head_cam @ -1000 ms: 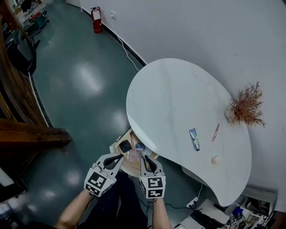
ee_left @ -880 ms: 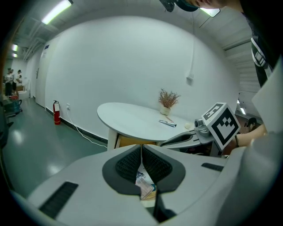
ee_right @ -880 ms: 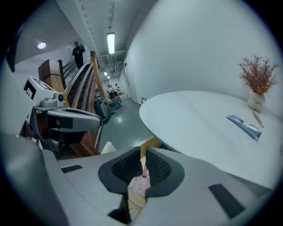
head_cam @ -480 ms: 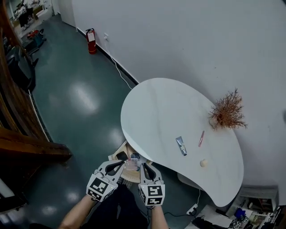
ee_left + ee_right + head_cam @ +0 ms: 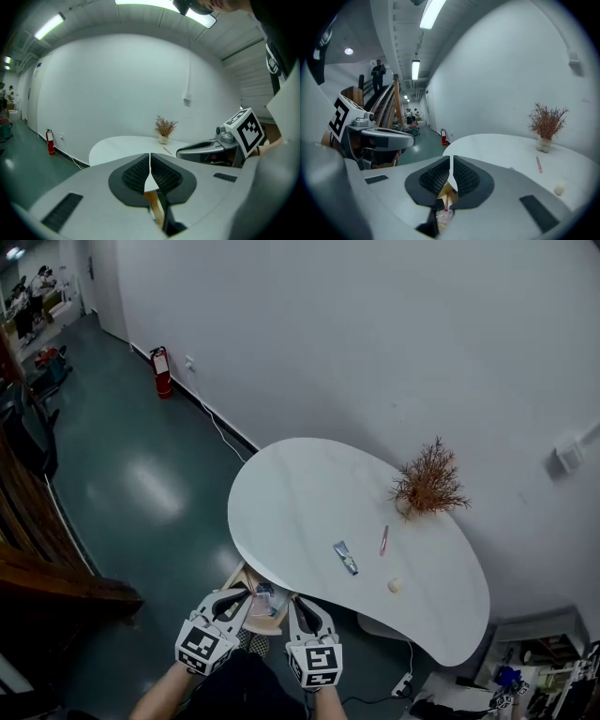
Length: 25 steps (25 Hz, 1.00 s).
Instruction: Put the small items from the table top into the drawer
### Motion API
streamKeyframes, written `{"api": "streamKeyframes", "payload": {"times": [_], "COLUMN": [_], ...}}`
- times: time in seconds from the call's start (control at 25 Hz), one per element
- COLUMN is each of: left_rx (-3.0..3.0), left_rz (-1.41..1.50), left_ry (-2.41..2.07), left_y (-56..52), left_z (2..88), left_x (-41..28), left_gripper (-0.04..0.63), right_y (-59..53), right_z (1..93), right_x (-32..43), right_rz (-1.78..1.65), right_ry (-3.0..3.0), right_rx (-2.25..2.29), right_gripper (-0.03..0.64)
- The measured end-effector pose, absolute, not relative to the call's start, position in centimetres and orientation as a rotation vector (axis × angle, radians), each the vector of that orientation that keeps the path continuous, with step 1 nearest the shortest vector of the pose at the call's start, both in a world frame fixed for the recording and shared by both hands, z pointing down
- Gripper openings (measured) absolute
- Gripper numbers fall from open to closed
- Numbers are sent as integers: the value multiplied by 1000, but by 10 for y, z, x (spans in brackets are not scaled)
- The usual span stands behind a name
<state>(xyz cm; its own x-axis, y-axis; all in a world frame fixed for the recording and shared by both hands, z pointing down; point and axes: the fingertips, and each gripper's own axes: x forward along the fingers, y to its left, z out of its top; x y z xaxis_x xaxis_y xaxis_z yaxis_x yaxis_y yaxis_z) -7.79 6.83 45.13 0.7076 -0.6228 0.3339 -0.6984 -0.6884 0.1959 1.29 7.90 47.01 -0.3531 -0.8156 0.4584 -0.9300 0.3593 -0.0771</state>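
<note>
The white table (image 5: 300, 493) with its curved outline stands against the white wall (image 5: 375, 334). Three small items lie on its right half: a grey-blue tube (image 5: 345, 557), a pink pen (image 5: 383, 540) just to the right of the tube and a little farther, and a round cream thing (image 5: 396, 585) nearer, close to the near edge. They are apart from each other. Behind the pen, near the far edge, a dried plant (image 5: 429, 479) stands upright in a pale vase (image 5: 405, 510). Under the near left edge of the table the wooden drawer (image 5: 234, 577) is pulled out; some small things are inside, but they are too small to tell. Both grippers are held side by side at the near side of the drawer, pointing toward the table. The left gripper (image 5: 246, 596) has its jaws together, with nothing between them. The jaws of the right gripper (image 5: 293, 604) have just been closing and now stand together, also empty. A red fire extinguisher (image 5: 161, 371) stands far left on the green floor (image 5: 141, 484), by the wall.
</note>
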Motion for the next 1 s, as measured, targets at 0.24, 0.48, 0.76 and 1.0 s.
{"api": "streamKeyframes", "payload": {"times": [0.24, 0.48, 0.76, 1.0], "left_rx": [2674, 2718, 2771, 2793], "left_rz": [325, 309, 304, 340], "left_ry": [-1011, -980, -957, -955], "left_y": [71, 78, 81, 83], "left_z": [415, 392, 376, 376], "left_x": [-66, -56, -45, -46], "left_gripper": [25, 25, 25, 25], "right_y": [87, 97, 107, 111], "right_z": [432, 400, 384, 382], "right_x": [29, 38, 47, 51], "right_rz": [412, 360, 331, 326], "right_ry": [-2296, -2327, -2331, -2321], "right_rx": [1633, 1716, 1769, 1787], "right_gripper": [44, 44, 44, 44]}}
